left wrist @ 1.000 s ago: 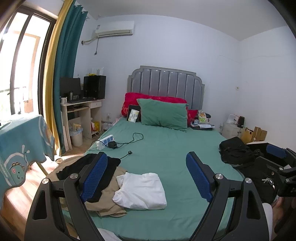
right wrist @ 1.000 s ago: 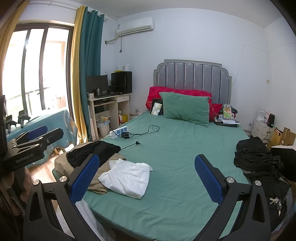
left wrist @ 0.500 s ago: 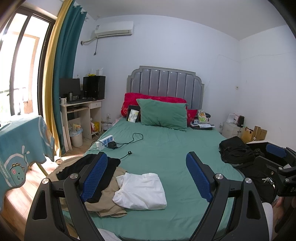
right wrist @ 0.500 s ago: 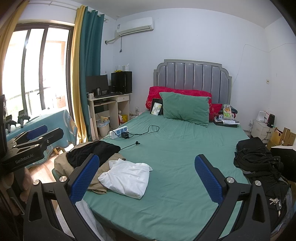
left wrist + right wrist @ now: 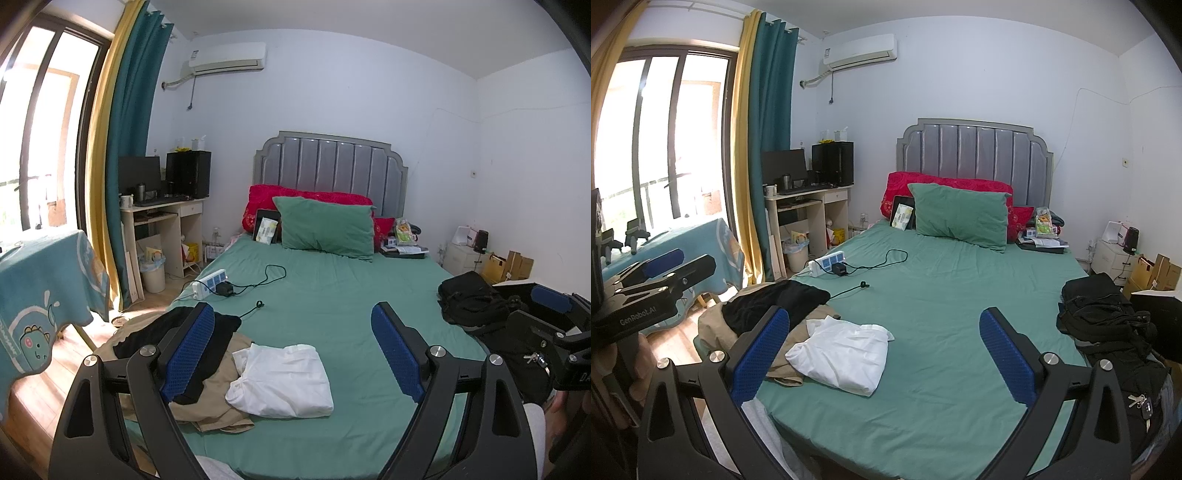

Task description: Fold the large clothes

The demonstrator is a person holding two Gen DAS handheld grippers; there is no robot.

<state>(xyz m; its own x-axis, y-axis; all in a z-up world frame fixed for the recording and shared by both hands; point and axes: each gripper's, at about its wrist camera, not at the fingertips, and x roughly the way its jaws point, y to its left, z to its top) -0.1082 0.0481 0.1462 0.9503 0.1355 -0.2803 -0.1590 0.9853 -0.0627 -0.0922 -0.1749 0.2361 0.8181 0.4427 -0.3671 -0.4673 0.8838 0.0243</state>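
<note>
My left gripper (image 5: 291, 356) and right gripper (image 5: 884, 356) both hover wide, blue dimpled fingers (image 5: 759, 356) gripping nothing. Just beyond, a crumpled white garment (image 5: 282, 380) lies on the bed's (image 5: 332, 295) near-left corner, overlapping tan (image 5: 212, 402) and black clothes (image 5: 177, 332). Farther back, a green pillow (image 5: 327, 230) against the grey headboard (image 5: 332, 162).

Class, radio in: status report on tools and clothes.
Both tools, left and right, open, empty. Clothes pile unfolded at bed corner. Charger cable lies nearby.

Left gripper (image 5: 295, 354) and right gripper (image 5: 884, 358) level, jaws spread wide, empty
</note>
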